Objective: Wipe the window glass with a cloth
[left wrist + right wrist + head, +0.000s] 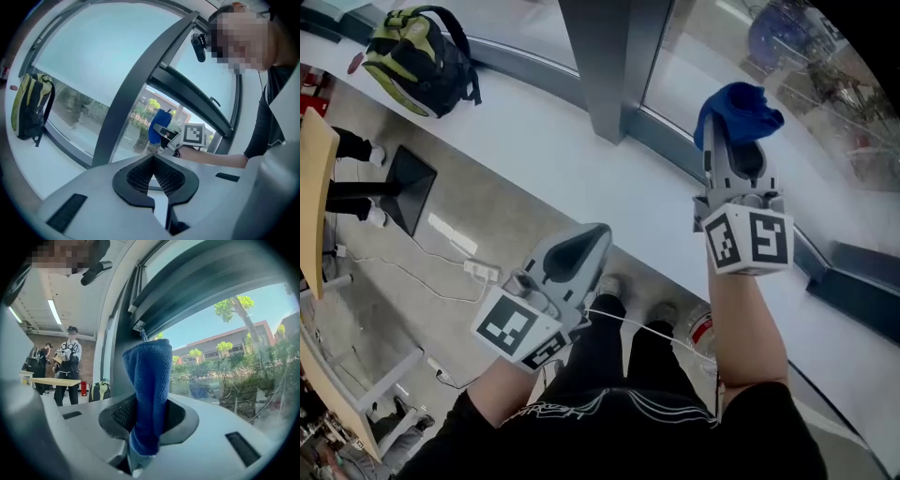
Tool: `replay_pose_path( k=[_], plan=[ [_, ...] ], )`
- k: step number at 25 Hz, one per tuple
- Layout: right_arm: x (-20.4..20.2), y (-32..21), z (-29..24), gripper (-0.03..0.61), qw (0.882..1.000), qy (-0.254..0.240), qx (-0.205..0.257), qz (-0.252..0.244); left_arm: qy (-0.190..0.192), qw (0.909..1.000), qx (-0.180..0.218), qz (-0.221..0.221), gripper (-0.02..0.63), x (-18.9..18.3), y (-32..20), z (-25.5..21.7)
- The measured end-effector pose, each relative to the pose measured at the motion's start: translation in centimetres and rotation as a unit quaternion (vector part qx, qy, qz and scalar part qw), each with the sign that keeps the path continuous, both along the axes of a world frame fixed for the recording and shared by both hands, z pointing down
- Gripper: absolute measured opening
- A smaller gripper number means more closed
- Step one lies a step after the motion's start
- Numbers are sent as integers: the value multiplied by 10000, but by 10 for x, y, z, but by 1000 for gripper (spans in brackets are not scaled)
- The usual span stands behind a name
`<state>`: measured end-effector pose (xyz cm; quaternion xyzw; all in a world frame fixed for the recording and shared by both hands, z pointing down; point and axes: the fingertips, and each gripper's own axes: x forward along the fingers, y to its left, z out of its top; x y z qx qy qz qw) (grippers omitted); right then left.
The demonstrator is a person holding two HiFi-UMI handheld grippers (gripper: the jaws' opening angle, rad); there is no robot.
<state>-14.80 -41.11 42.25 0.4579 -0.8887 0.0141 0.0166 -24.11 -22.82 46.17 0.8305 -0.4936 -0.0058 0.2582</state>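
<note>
Blue cloth (pixel 739 112) sits pinched in the right tool (pixel 736 150), jaws clamped tight on its lower part, with the rest of the fabric bunched up past the tips. In the head view that's at 1 o'clock, cloth up by the window glass (pixel 698 47), just right of the grey frame post (pixel 609 66); can't tell if it touches the pane. The right gripper view shows the cloth (pixel 149 390) standing upright between the pads, with the glass (pixel 225 348) at 3 o'clock and trees and a building outside.

Left tool (pixel 592 240) is low, at 7 o'clock in the head view, over the edge of the white sill (pixel 581 178), well apart from the cloth. In the left gripper view its jaws are closed together, pads meeting, nothing between them.

Green and black backpack (pixel 422 56) rests on the sill at 10 o'clock. Person (pixel 70 366) stands by a table at 9 o'clock in the right gripper view.
</note>
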Motion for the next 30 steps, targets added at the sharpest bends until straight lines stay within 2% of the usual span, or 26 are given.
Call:
replay_pose_path(
  k=[5, 13, 22, 30],
  plan=[
    [-47, -37, -1, 92, 10000, -68, 28, -50, -51, 9999, -35, -111, 5, -28, 4, -1],
    [-84, -72, -7, 94, 9998, 45, 140, 113, 1, 9998, -172, -35, 5, -33, 15, 1],
    [-82, -84, 0, 94, 9993, 124, 151, 311, 2, 9998, -188, -35, 5, -35, 6, 4],
    [-51, -79, 2, 92, 9982, -9, 136, 588, -25, 9997, -217, 137, 5, -16, -1, 6]
  ],
)
